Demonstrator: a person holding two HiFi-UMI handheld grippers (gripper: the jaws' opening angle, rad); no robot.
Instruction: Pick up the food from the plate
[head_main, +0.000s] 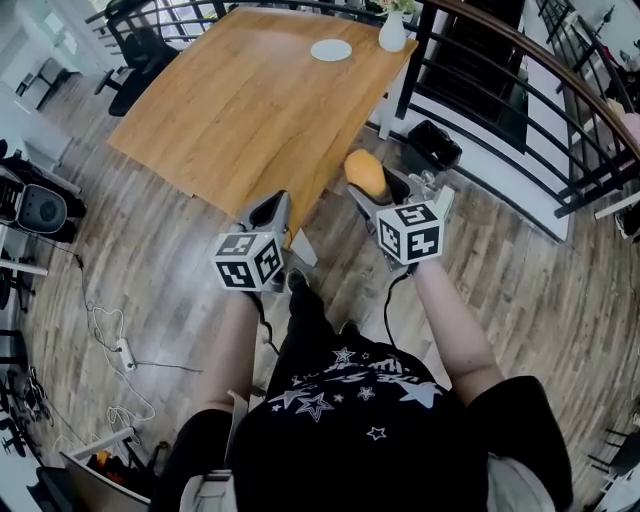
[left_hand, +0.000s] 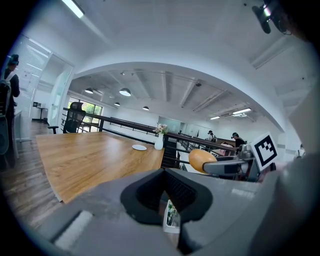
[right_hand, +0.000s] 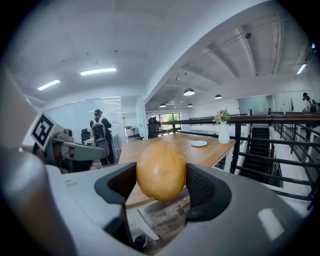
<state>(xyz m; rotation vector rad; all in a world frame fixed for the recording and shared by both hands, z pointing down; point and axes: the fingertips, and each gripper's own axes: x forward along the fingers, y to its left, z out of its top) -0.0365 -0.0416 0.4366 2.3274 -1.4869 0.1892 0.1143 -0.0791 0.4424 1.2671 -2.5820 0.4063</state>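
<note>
Orange food (right_hand: 161, 170) clamped in right gripper (right_hand: 161, 176); left gripper (left_hand: 166, 189) closed, empty. Star-print shirt (head_main: 350, 405) visible only in head view.

The table (head_main: 240, 110) is a large wooden one with a smooth light-brown top, and it stands on the floor (head_main: 150, 250) of grey-brown wooden planks. On the table, near its far right corner, lies a small white plate (head_main: 331, 50). Just beside the plate, at the corner itself, stands a white vase (head_main: 392, 36) with flowers, upright and not touching the plate. On the floor, well apart from the table at the left, lies a white power strip (head_main: 124, 352) with thin cables around it. A black bin (head_main: 433, 146) stands on the floor right of the table.
</note>
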